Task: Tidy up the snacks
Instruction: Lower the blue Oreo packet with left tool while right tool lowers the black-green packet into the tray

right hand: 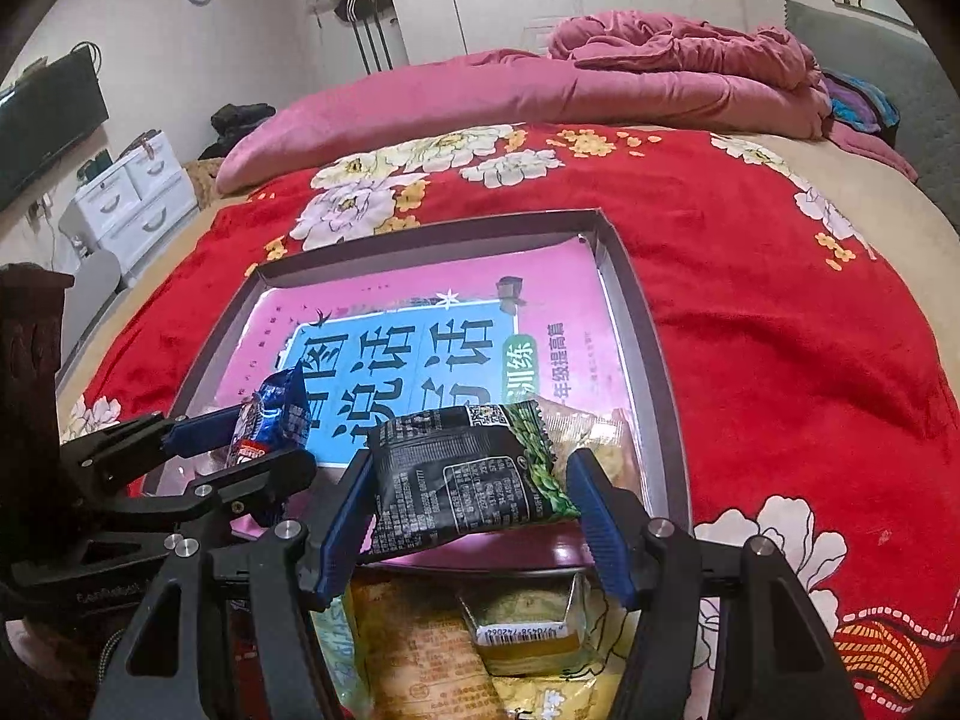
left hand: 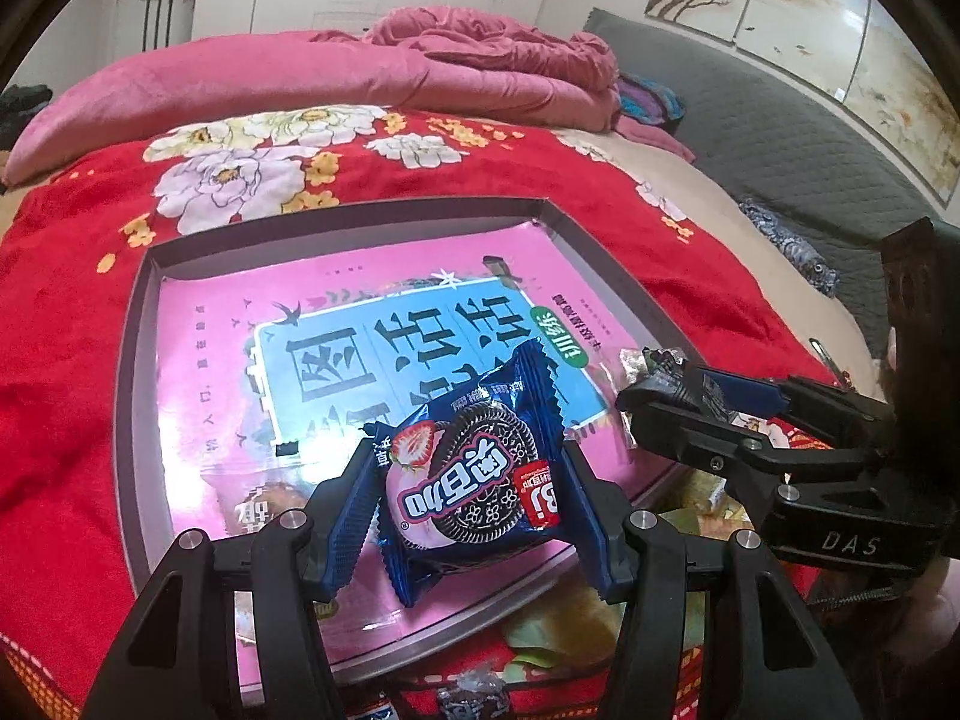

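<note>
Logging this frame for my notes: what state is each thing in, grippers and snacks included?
Left gripper: shut on the blue cookie packet.
Blue cookie packet: sealed, held above the tray.
Right gripper: shut on the black snack packet.
Black snack packet: sealed, held over the tray's near edge.
Tray: open-topped, on the red floral blanket, a pink book lying flat inside.

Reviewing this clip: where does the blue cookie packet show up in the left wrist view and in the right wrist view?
Left wrist: the blue cookie packet sits low in the centre, clamped by the left gripper.
Right wrist: the same packet is at left of centre, seen edge-on in the left gripper entering from the left.
Shared landmark: the pink book cover lying in the shallow box.
</note>
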Available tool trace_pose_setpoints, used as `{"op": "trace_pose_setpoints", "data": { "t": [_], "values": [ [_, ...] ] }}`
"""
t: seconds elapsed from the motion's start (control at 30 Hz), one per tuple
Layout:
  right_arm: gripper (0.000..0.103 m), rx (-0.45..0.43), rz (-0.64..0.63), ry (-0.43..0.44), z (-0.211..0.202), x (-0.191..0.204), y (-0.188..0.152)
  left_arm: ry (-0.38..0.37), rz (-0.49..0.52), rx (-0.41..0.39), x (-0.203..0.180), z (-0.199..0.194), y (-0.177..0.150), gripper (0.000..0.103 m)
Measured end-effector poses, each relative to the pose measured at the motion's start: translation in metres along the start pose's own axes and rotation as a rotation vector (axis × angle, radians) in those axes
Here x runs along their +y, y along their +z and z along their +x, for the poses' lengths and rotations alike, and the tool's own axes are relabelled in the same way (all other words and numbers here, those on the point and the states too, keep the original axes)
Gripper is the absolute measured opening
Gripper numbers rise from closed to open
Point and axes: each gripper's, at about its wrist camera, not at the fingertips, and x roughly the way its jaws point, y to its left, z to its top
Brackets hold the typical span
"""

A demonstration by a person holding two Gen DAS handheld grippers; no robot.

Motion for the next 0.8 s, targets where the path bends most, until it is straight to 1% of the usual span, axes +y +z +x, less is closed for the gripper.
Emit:
{"op": "trace_pose_setpoints", "data": {
  "t": [0.13,0.27,0.4,0.67,0.8],
  "values": [
    [0.064,0.002,-0.003,0.016,0.002,0.001,0.000,-0.013,-0.018,0.014,0.004,0.004,0.001,0.060],
    [0.064,0.004,-0.016,0.021,0.004,0.003,0.001,0.003,-0.018,0.020,0.005,0.007,0.001,0.060],
    [0.064,0.007,-0.050,-0.002,0.005,0.008,0.000,0.026,-0.008,0.022,0.006,0.008,0.001,0.060],
    [0.064,0.016,-0.125,-0.073,0.011,0.020,-0.002,0.047,-0.016,0.029,0.010,0.011,0.001,0.060],
    [0.065,0.014,-0.142,-0.093,0.014,0.022,-0.002,0.066,-0.011,0.031,0.010,0.011,0.001,0.060]
  ]
}}
